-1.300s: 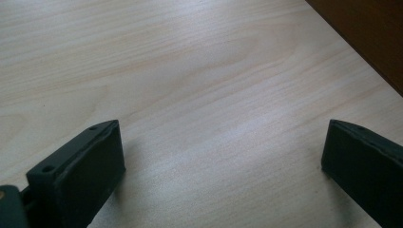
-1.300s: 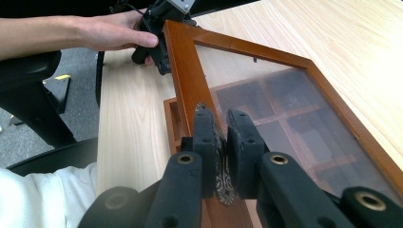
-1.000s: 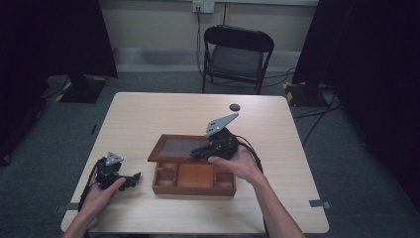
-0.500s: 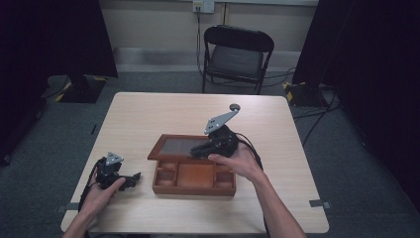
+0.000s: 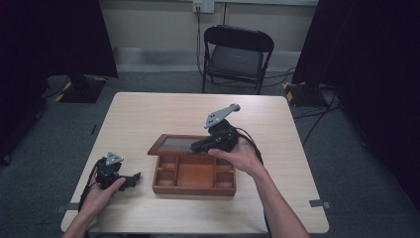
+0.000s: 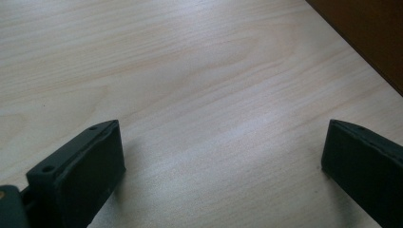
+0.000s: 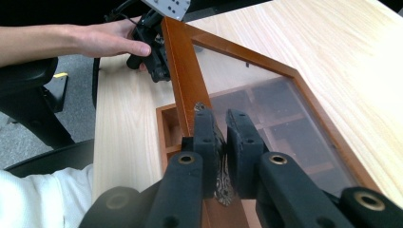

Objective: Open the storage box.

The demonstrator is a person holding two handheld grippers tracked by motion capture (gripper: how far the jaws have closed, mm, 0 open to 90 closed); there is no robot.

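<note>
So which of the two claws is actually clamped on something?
The right claw: it is shut on the metal latch at the wooden box's glass lid edge. The left claw stands open over bare table.

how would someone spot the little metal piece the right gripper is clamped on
Start at the light wooden table and find the brown wooden compartment box in its middle. Its glass-paned lid is raised, and on the lid's front edge hangs a small ornate brass clasp, pinched by the right gripper. It is the lid's one metal fitting.
</note>
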